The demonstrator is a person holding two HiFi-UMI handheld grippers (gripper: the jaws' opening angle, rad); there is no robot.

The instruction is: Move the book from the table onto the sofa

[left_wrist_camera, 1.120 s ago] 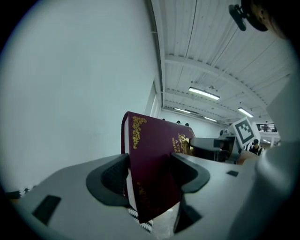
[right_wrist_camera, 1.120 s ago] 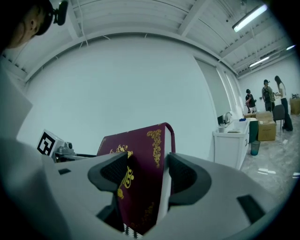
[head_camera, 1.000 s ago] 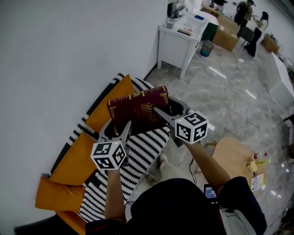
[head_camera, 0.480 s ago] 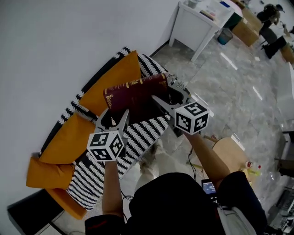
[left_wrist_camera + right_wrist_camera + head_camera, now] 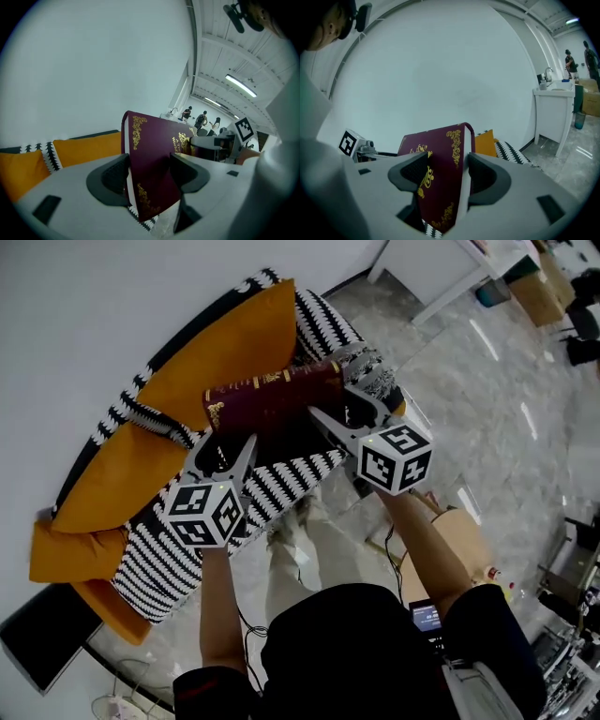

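Note:
A dark red book (image 5: 272,401) with gold ornaments hangs just above the striped seat of the sofa (image 5: 281,486), its spine toward the back cushions. My left gripper (image 5: 228,448) is shut on its left end, and my right gripper (image 5: 339,413) is shut on its right end. In the left gripper view the book (image 5: 157,140) stands upright, pinched between that gripper's (image 5: 147,171) dark pads. In the right gripper view the book (image 5: 440,145) is clamped the same way in the right gripper (image 5: 445,171). Whether the book's lower edge touches the seat is hidden.
Orange back cushions (image 5: 225,338) lean along the white wall, with another orange cushion (image 5: 66,554) at the sofa's left end. A white table (image 5: 450,273) stands at the top right on the marble floor. A tan wooden piece (image 5: 464,535) sits by my right arm.
Both grippers have come down together with the book toward the sofa seat. The sofa now fills more of the head view, and the white table has slid to the top edge.

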